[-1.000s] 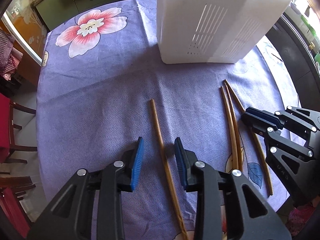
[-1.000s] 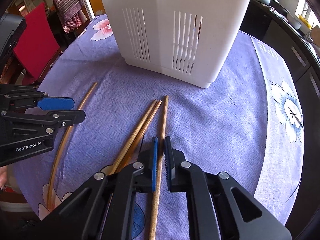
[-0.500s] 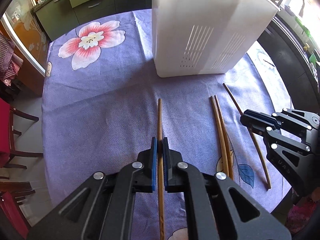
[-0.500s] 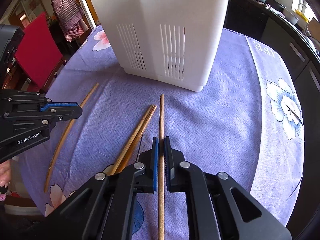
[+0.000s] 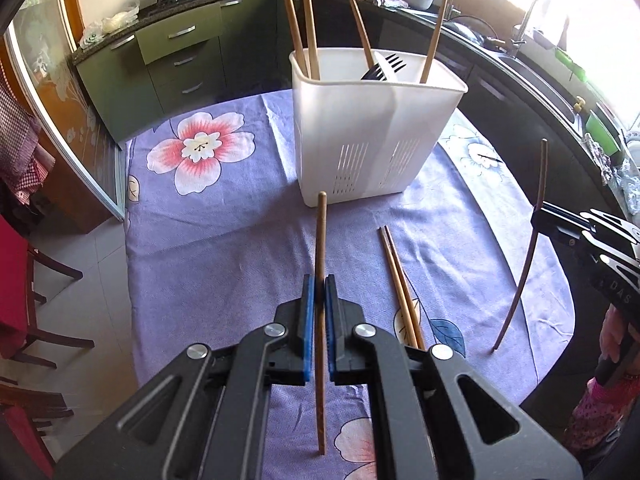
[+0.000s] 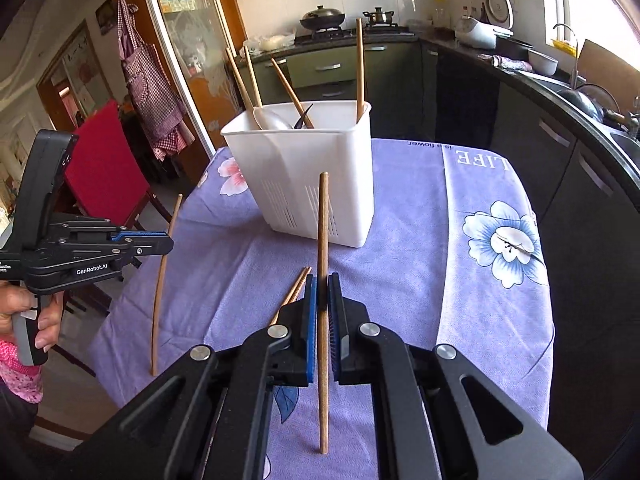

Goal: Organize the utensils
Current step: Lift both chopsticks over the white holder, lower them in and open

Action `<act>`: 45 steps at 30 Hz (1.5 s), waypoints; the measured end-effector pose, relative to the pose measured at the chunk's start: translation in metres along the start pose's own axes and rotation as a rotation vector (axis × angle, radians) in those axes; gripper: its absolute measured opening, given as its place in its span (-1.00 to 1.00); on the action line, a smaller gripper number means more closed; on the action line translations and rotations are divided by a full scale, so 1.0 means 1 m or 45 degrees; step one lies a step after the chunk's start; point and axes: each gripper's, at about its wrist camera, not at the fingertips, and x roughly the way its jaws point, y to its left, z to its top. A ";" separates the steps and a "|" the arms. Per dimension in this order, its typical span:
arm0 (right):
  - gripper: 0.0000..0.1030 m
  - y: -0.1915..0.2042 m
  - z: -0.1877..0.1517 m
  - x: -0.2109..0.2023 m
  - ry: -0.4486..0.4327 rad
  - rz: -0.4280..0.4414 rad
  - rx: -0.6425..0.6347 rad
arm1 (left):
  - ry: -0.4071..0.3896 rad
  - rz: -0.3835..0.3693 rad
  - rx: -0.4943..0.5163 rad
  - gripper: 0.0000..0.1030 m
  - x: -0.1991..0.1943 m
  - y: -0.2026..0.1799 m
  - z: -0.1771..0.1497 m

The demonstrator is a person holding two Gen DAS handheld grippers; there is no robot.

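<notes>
My left tongs point(image 5: 319, 280) are clamped on one wooden chopstick point(image 5: 320, 240), held clear above the purple-clothed counter point(image 5: 224, 240). Just right of it, a pair of chopsticks point(image 5: 400, 284) lies flat on the cloth. Beyond them stands the white utensil holder point(image 5: 368, 136) with several sticks upright inside. At right, my right tongs point(image 6: 322, 280) grip another chopstick point(image 6: 323, 220), also lifted.

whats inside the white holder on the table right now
Four wooden chopsticks stand up out of the white holder, plus the black tines of a fork and a white spoon bowl. The walls hide their lower ends and anything lying at the bottom.
</notes>
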 end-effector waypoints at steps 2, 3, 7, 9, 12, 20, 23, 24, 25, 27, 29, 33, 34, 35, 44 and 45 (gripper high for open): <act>-0.88 0.000 -0.003 -0.011 -0.024 0.006 0.005 | -0.022 -0.010 0.009 -0.90 -0.009 -0.003 -0.002; -0.88 0.000 -0.006 -0.016 -0.034 0.010 0.006 | -0.033 -0.014 0.013 -0.90 -0.013 -0.004 -0.003; -0.88 -0.001 -0.013 -0.027 -0.063 0.019 0.017 | -0.076 -0.013 0.044 -0.90 -0.030 -0.010 -0.007; -0.88 -0.001 -0.012 -0.029 -0.073 0.022 0.021 | -0.090 -0.019 0.055 -0.90 -0.035 -0.013 -0.008; -0.88 0.001 -0.010 -0.030 -0.082 0.028 0.018 | -0.102 -0.025 0.066 -0.90 -0.040 -0.015 -0.009; -0.88 0.007 -0.002 -0.038 -0.127 0.043 0.007 | -0.123 -0.035 0.063 -0.90 -0.044 -0.016 -0.006; -0.88 0.010 0.004 -0.042 -0.149 0.046 0.001 | -0.130 -0.037 0.060 -0.90 -0.046 -0.016 -0.003; -0.88 0.011 0.007 -0.043 -0.156 0.046 -0.002 | -0.135 -0.039 0.059 -0.90 -0.047 -0.015 -0.001; -0.88 0.012 0.010 -0.044 -0.163 0.046 -0.005 | -0.140 -0.040 0.059 -0.90 -0.049 -0.015 0.000; -0.88 0.014 0.016 -0.047 -0.177 0.047 -0.012 | -0.157 -0.042 0.058 -0.90 -0.053 -0.015 0.004; -0.88 0.015 0.024 -0.050 -0.192 0.051 -0.019 | -0.176 -0.046 0.061 -0.90 -0.059 -0.015 0.010; -0.88 0.019 0.042 -0.059 -0.226 0.065 -0.031 | -0.224 -0.051 0.065 -0.90 -0.074 -0.017 0.026; -0.88 0.020 0.048 -0.062 -0.235 0.072 -0.033 | -0.237 -0.051 0.068 -0.90 -0.078 -0.018 0.031; -0.88 0.021 0.053 -0.065 -0.244 0.074 -0.037 | -0.251 -0.053 0.070 -0.90 -0.083 -0.019 0.036; -0.88 0.031 0.120 -0.092 -0.334 0.092 -0.062 | -0.343 -0.069 0.084 -0.90 -0.120 -0.028 0.079; -0.88 0.032 0.128 -0.095 -0.343 0.087 -0.065 | -0.351 -0.066 0.089 -0.90 -0.124 -0.029 0.084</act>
